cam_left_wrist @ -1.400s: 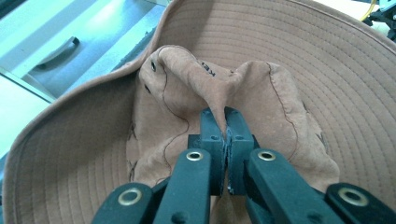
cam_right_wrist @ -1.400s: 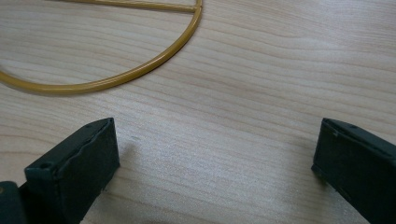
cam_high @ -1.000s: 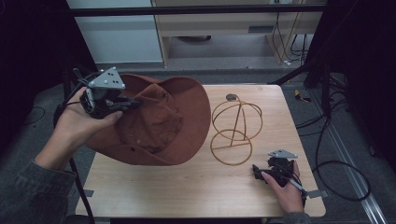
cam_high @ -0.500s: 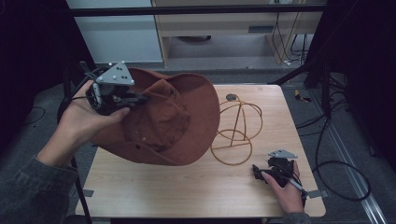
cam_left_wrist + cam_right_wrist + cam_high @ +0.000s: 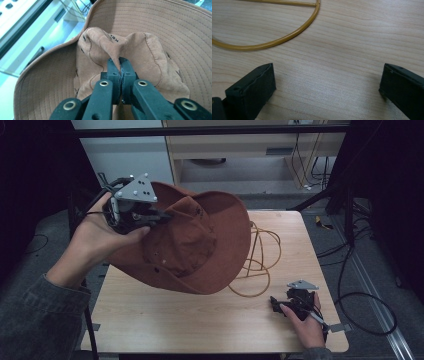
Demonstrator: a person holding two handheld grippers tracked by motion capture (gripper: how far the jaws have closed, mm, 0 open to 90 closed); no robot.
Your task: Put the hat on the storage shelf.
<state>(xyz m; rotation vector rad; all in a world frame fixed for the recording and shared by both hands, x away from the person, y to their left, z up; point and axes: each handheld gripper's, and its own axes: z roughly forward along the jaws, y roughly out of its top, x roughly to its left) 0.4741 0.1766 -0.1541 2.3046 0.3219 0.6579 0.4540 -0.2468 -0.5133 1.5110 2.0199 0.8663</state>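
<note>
Partly, we lose the wire hat stand [image 5: 257, 262] behind the brown hat [image 5: 200, 245]; from the high view its left half is covered by the brim, and we see thin yellow-ochre loops rising at 3 o'clock of the hat and a ring base lying flat on the bench [image 5: 165, 325]; in the right gripper view the ring is cut off at the top and left edges, a smooth round rod curving across pale wood grain. We hold the hat lifted above the bench's 10 o'clock area, tilted with its crown toward us; the cloth is soft, suede-like, with rows of concentric stitching on the wide brim and a crumpled, dented crown. Our left gripper [image 5: 120, 67] is pressed together on a fold of that crown, the fabric pinched up into a ridge between the black jaws; small dark lettering on the crown is too creased for us to read. Our right gripper [image 5: 296, 302] rests at the bench's 5 o'clock corner; its jaws stand spread wide over bare wood, clear of the ring.
</note>
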